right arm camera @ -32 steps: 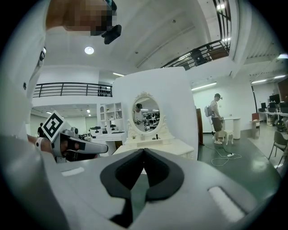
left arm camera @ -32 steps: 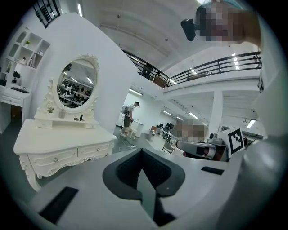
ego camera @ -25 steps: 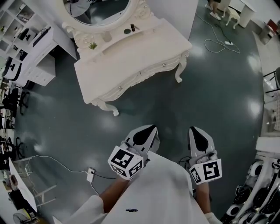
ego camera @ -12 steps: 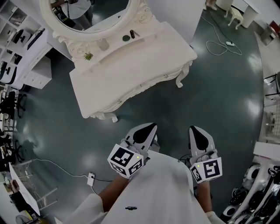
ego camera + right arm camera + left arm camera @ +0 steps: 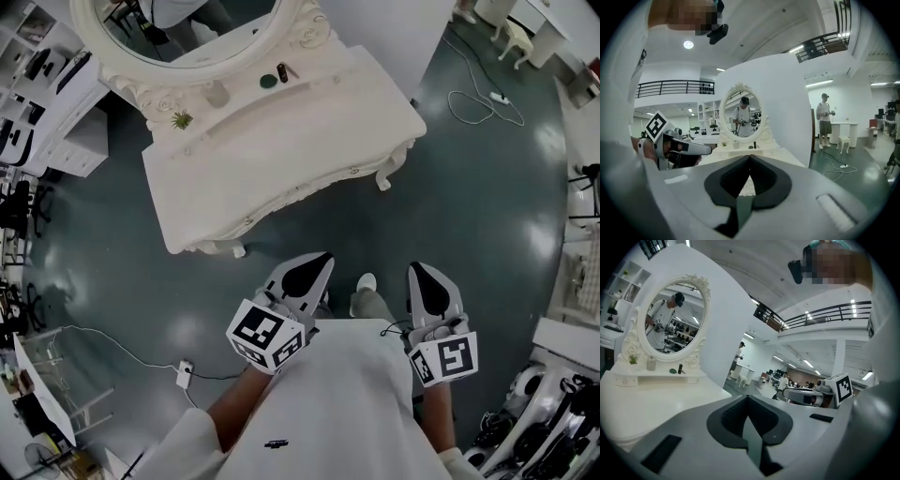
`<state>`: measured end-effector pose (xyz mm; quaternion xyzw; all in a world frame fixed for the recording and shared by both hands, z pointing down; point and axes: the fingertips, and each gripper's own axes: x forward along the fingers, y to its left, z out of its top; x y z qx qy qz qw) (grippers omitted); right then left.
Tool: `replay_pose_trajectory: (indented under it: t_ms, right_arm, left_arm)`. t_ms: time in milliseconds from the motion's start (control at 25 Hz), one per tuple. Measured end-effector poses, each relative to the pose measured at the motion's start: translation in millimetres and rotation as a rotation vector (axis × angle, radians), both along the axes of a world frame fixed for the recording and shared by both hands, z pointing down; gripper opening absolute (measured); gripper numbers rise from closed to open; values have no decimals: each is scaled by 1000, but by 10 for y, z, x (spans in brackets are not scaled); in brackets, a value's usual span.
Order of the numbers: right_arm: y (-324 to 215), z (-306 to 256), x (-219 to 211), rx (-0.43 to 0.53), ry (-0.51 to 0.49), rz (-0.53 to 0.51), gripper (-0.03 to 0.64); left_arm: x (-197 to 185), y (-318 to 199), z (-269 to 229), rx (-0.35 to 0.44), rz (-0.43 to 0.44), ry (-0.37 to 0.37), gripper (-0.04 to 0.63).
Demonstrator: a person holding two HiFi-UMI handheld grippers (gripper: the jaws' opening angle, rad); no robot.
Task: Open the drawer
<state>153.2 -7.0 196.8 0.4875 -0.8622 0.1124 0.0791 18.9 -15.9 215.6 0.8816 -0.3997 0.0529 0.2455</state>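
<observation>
A white dressing table (image 5: pixel 281 141) with an oval mirror (image 5: pixel 187 28) stands ahead of me. Its drawer fronts run along the near edge, with small knobs (image 5: pixel 353 171) just showing. My left gripper (image 5: pixel 317 265) and right gripper (image 5: pixel 419 273) are held side by side over the dark floor, short of the table and touching nothing. Both are shut and empty. In the left gripper view the jaws (image 5: pixel 747 397) point past the tabletop (image 5: pixel 656 399). In the right gripper view the jaws (image 5: pixel 750 157) point at the mirror (image 5: pixel 743 117).
Small bottles and a plant (image 5: pixel 180 119) sit on the table's back shelf. White shelving (image 5: pixel 56 84) stands at the left. Cables lie on the floor (image 5: pixel 483 98) to the right and near a power strip (image 5: pixel 185 368). A person (image 5: pixel 826 119) stands by the wall at the right.
The table has come closer and lower in the head view as I walk toward it with both grippers. A shoe now shows between the grippers. Both jaws stay shut.
</observation>
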Motion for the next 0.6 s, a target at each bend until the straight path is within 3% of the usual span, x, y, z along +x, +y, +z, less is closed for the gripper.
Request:
replay_pose_trajectory:
  t_ms: [320, 600]
  right_arm:
    - [-297, 145, 157, -13, 29, -117, 11]
    - [-473, 292, 184, -37, 21, -158, 11]
  left_arm:
    - [202, -148, 86, -35, -86, -14, 9]
    - [257, -194, 168, -58, -97, -45, 9]
